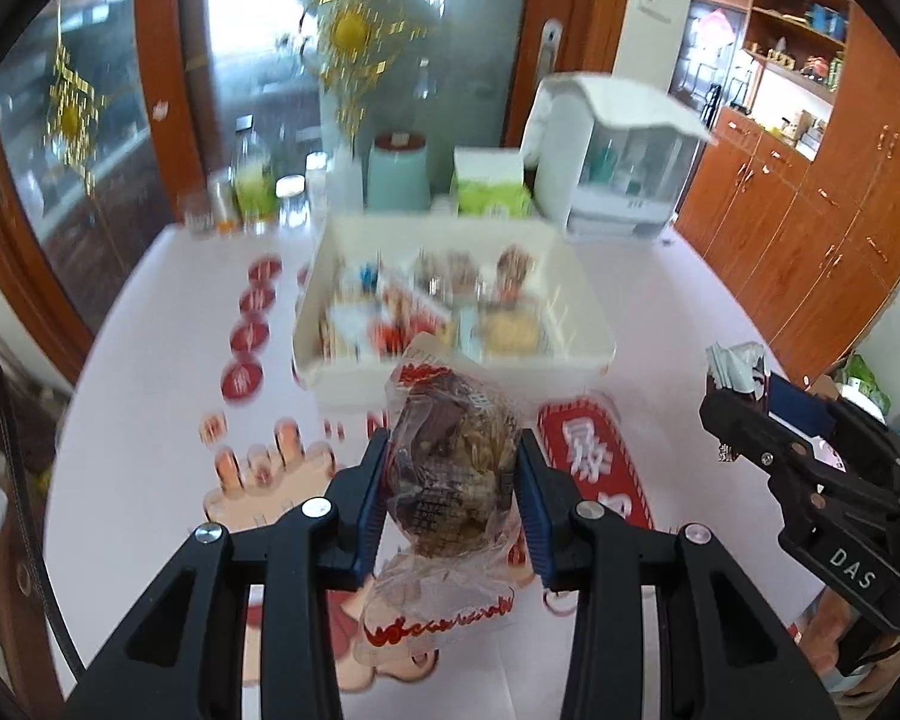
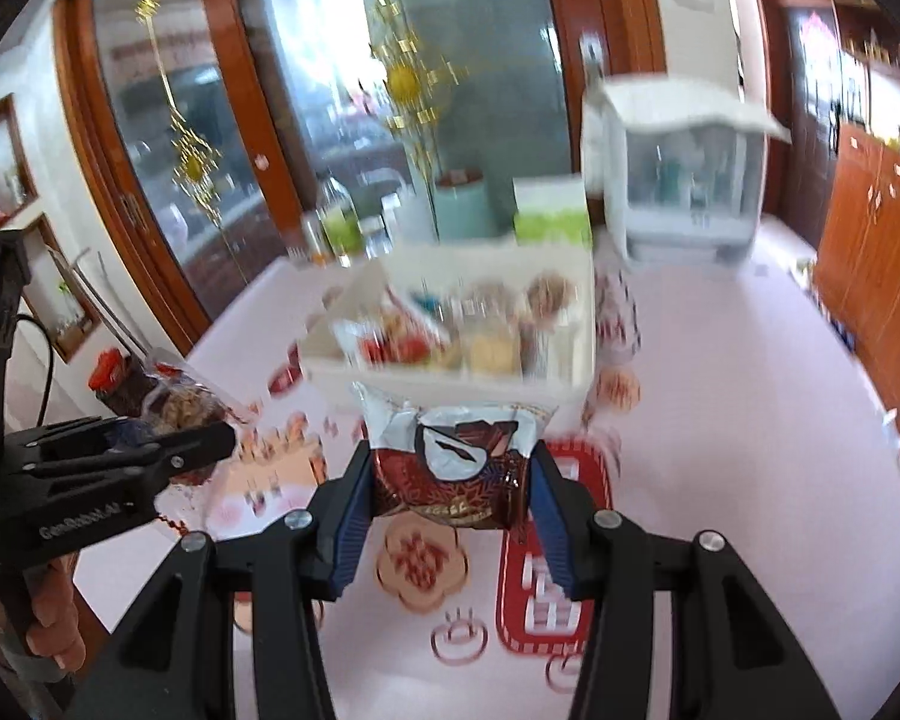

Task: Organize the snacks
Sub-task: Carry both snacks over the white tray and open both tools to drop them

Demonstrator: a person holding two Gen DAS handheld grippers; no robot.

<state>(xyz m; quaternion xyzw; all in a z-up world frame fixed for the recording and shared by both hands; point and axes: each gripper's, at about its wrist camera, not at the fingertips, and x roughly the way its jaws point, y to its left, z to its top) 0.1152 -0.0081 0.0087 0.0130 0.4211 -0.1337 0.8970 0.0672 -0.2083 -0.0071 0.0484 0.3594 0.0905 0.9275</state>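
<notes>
My left gripper (image 1: 453,450) is shut on a clear-wrapped brown snack cake (image 1: 456,468) and holds it above the table, just in front of the white snack box (image 1: 576,276). My right gripper (image 2: 450,468) is shut on a dark red and white snack packet (image 2: 456,474), also held in front of the box (image 2: 582,312). The box holds several snacks. The right gripper with its packet shows at the right of the left wrist view (image 1: 744,396). The left gripper with its cake shows at the left of the right wrist view (image 2: 168,420).
The table (image 1: 138,372) has a pale pink cloth with red and gold decals. Behind the box stand bottles (image 1: 252,180), a teal canister (image 1: 397,171), a green-white carton (image 1: 491,183) and a white lidded case (image 1: 618,162). Glass doors and wooden cabinets (image 1: 810,222) lie beyond.
</notes>
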